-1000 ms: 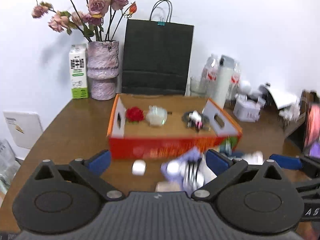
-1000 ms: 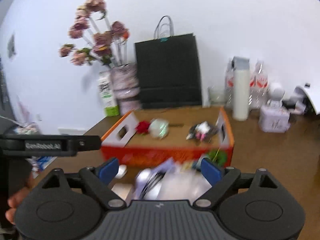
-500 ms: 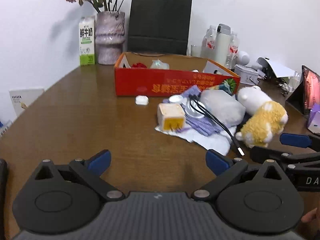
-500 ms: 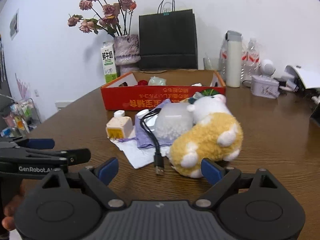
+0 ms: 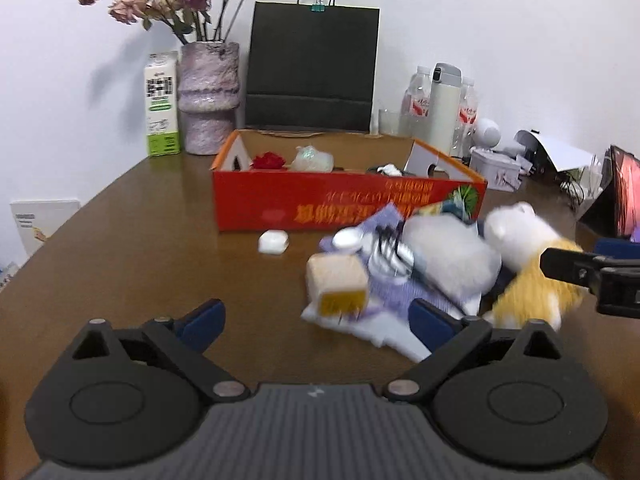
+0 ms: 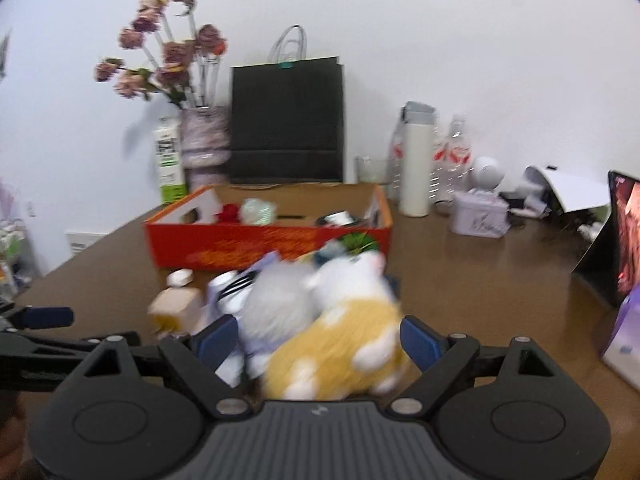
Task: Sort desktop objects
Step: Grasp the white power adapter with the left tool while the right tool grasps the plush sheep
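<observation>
Right tongs [image 6: 318,338] gape wide around the plush toy [image 6: 340,344] lying just before the red box [image 6: 264,240]; left tongs [image 5: 316,318] open, empty. Best close squarely on the toy's body, avoiding the cable [image 5: 394,246].

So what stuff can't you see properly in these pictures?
- Plush toy: motion-blurred in both views, so its face is unreadable.
- Writing on the red box: smeared in both views.
- Bottom of the red box: hidden by its front wall.
- Screen: cut off by the right wrist view's edge.
</observation>
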Tool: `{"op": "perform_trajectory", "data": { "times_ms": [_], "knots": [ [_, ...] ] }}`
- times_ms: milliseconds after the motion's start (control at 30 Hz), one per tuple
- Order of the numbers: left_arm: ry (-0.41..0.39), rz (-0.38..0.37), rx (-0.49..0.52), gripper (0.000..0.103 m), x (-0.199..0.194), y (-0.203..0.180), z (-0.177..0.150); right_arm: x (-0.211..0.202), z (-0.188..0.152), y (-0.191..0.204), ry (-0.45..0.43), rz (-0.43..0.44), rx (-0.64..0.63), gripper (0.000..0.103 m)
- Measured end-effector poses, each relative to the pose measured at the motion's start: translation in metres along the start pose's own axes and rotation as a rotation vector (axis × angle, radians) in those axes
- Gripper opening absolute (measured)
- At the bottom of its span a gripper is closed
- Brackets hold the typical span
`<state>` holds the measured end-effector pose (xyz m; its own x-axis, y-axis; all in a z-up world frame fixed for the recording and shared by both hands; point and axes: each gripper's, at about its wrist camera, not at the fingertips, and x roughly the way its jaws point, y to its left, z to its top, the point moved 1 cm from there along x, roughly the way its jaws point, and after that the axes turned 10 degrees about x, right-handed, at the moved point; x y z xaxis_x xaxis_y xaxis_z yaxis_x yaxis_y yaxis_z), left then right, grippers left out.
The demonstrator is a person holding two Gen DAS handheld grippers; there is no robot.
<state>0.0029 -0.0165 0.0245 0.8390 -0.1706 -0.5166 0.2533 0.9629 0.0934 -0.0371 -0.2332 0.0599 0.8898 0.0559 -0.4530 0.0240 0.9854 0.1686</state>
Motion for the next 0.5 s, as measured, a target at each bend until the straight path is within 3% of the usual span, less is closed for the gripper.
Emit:
{"op": "perform_trajectory", "data": {
  "times_ms": [167,233,300,333,500],
  "knots": [
    [0.059,-0.03,0.035,0.076,0.041,-0.002,0.02,0.043,0.022,-0.012,0.062,-0.08,-0.006,0.079],
    [0.097,-0.055,0.018,0.068,0.055,0.001,0.021,0.056,0.024,-0.015,0.095,-0.07,0.0,0.076],
    [0.15,-0.093,-0.007,0.045,0.067,0.005,0.019,0.067,0.023,-0.015,0.141,-0.05,0.002,0.059],
    [0.166,-0.113,-0.024,0.041,0.071,0.006,0.018,0.072,0.022,-0.015,0.17,-0.043,0.003,0.051],
    [0.133,-0.087,-0.042,0.039,0.048,0.008,0.017,0.053,0.023,-0.018,0.116,-0.061,0.024,0.045]
  ]
}}
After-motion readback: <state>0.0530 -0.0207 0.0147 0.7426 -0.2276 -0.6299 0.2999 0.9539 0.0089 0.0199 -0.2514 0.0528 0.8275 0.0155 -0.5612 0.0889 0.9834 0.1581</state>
